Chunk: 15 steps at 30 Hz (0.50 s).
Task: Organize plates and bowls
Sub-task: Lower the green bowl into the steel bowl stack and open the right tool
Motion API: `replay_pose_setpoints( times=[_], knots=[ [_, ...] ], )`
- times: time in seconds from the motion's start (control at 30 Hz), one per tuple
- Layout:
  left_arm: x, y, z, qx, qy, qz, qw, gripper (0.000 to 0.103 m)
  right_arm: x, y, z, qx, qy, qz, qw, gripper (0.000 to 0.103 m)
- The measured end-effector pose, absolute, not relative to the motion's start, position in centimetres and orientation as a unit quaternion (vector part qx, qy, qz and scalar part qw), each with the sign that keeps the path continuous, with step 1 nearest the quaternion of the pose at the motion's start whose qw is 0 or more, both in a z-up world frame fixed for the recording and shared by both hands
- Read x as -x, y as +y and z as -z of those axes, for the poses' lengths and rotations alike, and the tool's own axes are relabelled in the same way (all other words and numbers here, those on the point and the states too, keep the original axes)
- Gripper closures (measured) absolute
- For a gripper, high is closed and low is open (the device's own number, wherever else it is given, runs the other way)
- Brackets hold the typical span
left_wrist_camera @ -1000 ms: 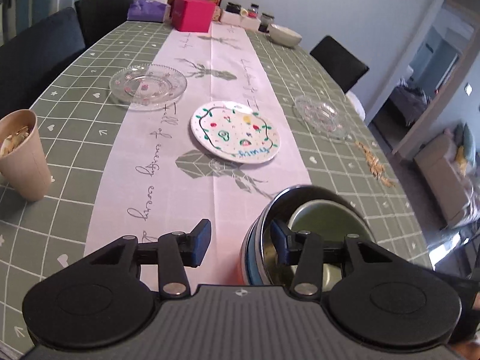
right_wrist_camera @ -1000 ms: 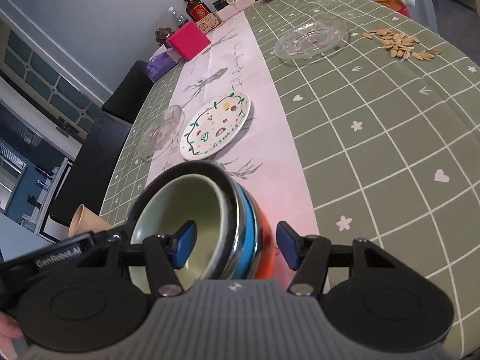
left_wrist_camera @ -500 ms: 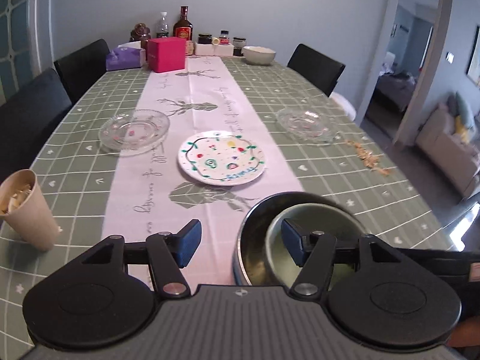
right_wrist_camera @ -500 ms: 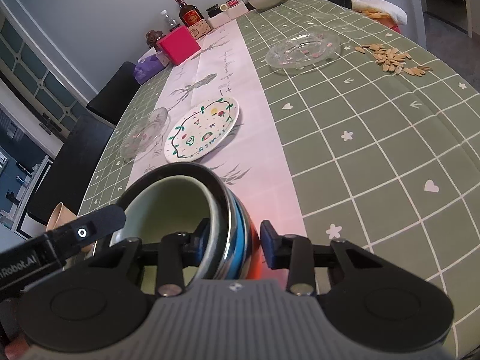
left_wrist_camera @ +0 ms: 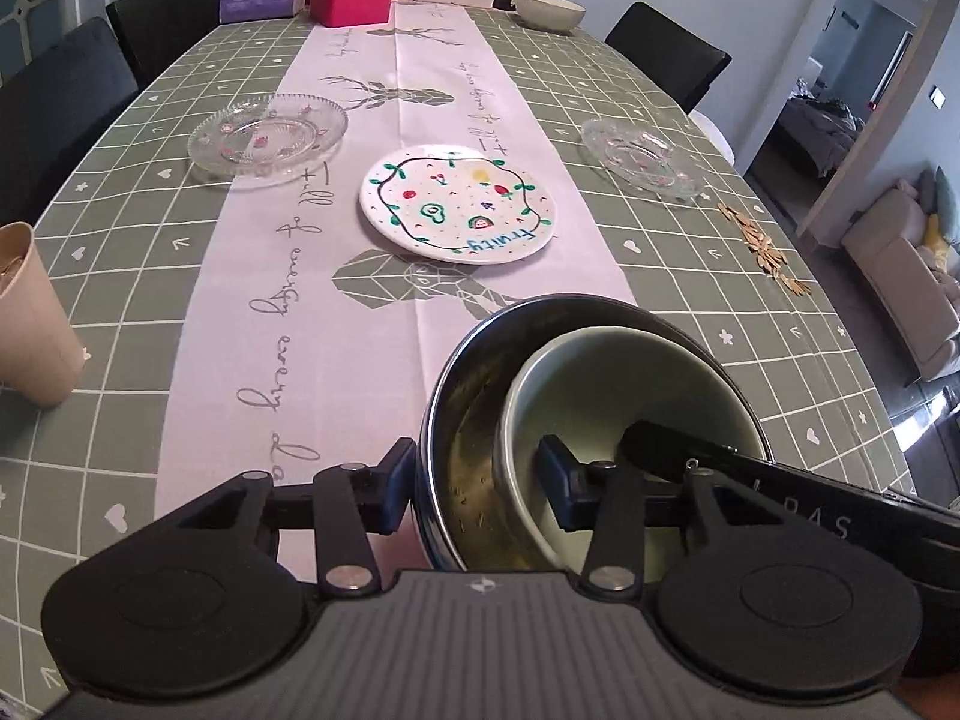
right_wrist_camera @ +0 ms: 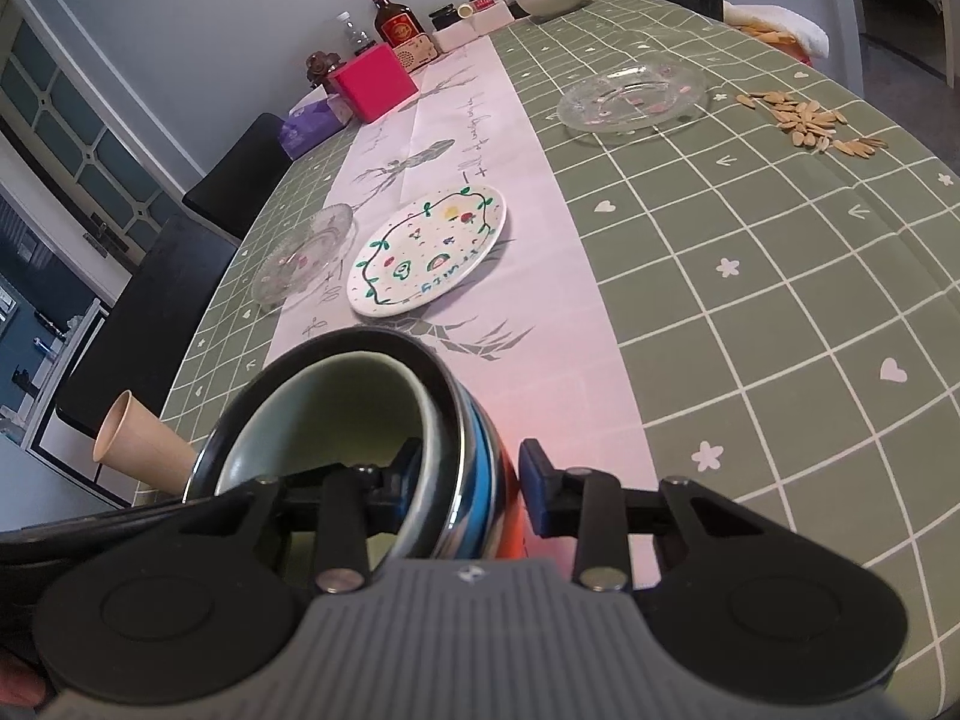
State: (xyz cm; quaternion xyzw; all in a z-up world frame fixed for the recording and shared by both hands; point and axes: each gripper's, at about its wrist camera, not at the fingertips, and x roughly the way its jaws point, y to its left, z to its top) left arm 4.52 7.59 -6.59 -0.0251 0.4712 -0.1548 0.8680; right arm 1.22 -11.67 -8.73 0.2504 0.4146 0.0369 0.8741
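Nesting at the near edge of the bench, a pale green ceramic bowl sits off-centre inside a steel-lined bowl with a blue outer wall, and both grippers work its rim from opposite sides. The left gripper straddles the near wall, one of its fingers outside and the other down inside the green bowl; its jaws are closing, and whether the pads press yet I cannot tell. The right gripper is pinched across both rims together on the far side. I judge the stack stiff and fairly heavy, the glaze and polished steel slippery, the ceramic liable to chip if it shifts or knocks. A grip across both walls at opposite points, kept level, looks safest. Farther along the runner lie a painted fruit plate and two glass plates, thin-edged and fragile.
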Motion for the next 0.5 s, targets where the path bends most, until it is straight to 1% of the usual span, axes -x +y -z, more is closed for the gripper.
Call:
replay_pose_setpoints(
  times=[0.5],
  knots=[
    [-5.0,11.8,6.1,0.046,0.48,0.116,0.869,0.055,-2.6,-7.2,8.7,-0.237,0.426,-0.051,0.872,0.069]
  ],
)
